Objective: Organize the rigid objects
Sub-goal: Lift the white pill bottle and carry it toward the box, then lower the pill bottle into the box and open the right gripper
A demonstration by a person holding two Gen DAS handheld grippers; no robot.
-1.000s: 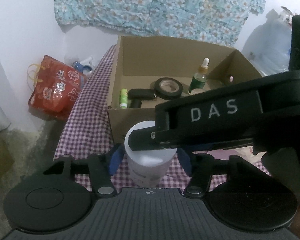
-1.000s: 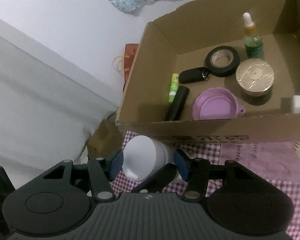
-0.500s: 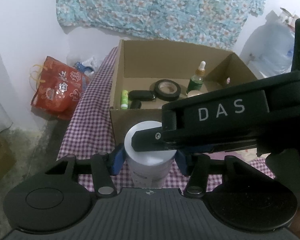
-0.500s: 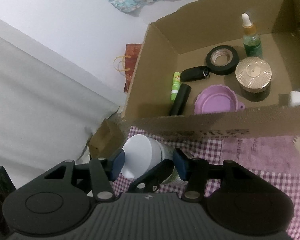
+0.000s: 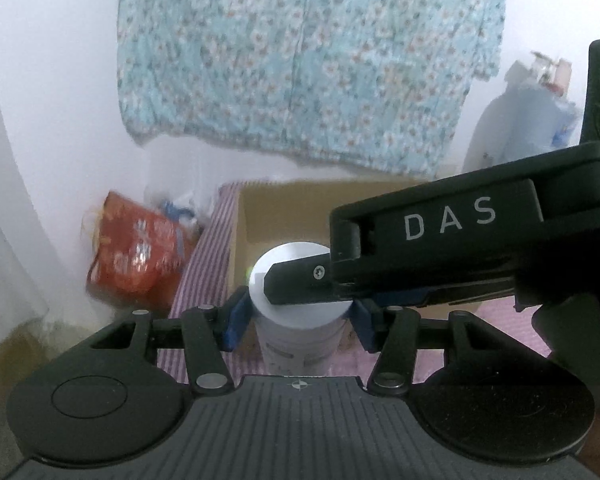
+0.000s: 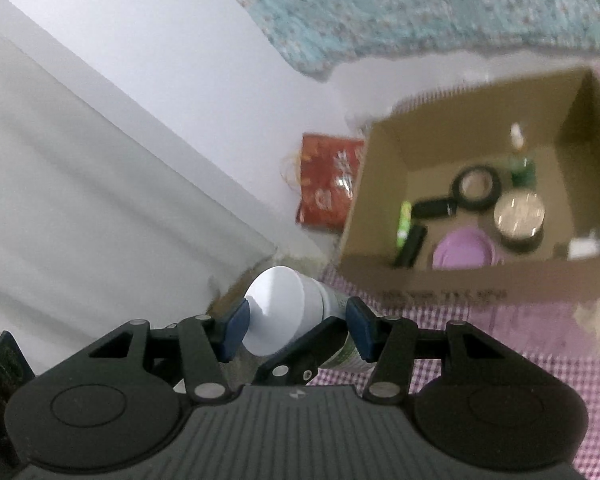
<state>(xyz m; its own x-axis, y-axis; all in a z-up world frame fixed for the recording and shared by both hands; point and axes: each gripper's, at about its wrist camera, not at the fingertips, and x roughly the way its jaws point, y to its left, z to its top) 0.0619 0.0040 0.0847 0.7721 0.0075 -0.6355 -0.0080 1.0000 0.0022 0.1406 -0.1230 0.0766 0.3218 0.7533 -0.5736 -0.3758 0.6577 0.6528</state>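
Note:
A white bottle with a flat white cap (image 5: 296,264) and a green-printed label hangs above the checked cloth, in front of the cardboard box (image 5: 256,216). My left gripper (image 5: 300,318) is shut on it, blue pads on both sides just under the cap. A finger of the right gripper (image 5: 300,286) crosses over the cap. In the right wrist view the bottle (image 6: 278,312) lies tilted between the blue pads of my right gripper (image 6: 296,326), which is shut on it too. The left gripper's finger (image 6: 300,354) shows underneath.
The open box (image 6: 440,276) holds a black tape roll (image 6: 476,188), a green dropper bottle (image 6: 522,164), a purple lid (image 6: 464,254), a gold-topped jar (image 6: 518,216) and small dark items. A red bag (image 6: 328,184) lies on the floor left of the table.
Both grippers have risen with the bottle still held between them. The box now looks smaller and lower in both views, and the wall cloth fills more of the picture.

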